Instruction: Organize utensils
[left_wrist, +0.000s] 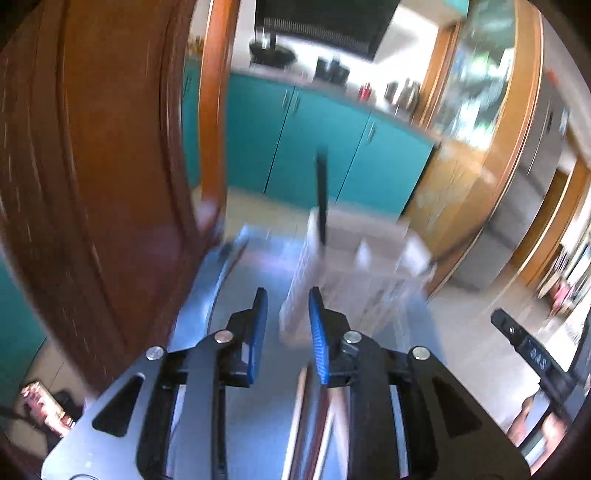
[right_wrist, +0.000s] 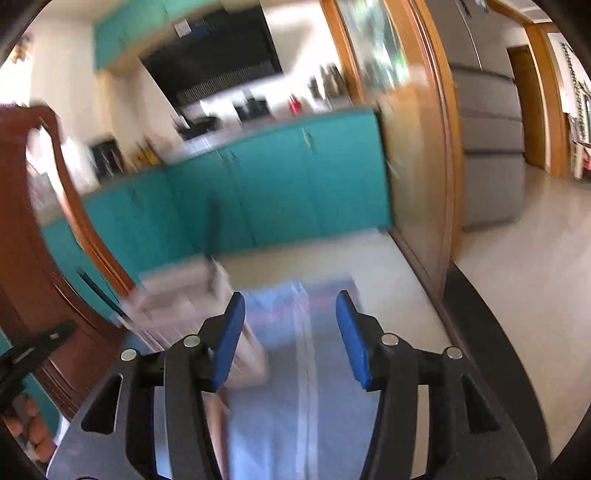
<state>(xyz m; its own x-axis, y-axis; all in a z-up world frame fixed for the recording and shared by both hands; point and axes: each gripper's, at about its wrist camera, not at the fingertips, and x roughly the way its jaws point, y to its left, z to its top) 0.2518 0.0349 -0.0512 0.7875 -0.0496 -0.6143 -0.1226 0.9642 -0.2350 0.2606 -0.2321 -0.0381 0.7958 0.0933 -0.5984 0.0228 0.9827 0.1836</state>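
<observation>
The bench (right_wrist: 388, 295) carried a pale blue striped cloth (right_wrist: 295, 369) running down its middle — blurred in both views. A white compartmented utensil holder (left_wrist: 369, 258) stood on the cloth toward the bench's far edge, a dark handle (left_wrist: 322, 195) rising upright from its far-left compartment — what it belonged to was unclear.

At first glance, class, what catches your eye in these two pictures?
Teal cabinets fill the background under a cluttered counter. Ahead on the blue cloth sits a white holder with one dark utensil standing in it. Both tools are empty: the left tool is narrower, the right tool wide open.
</observation>
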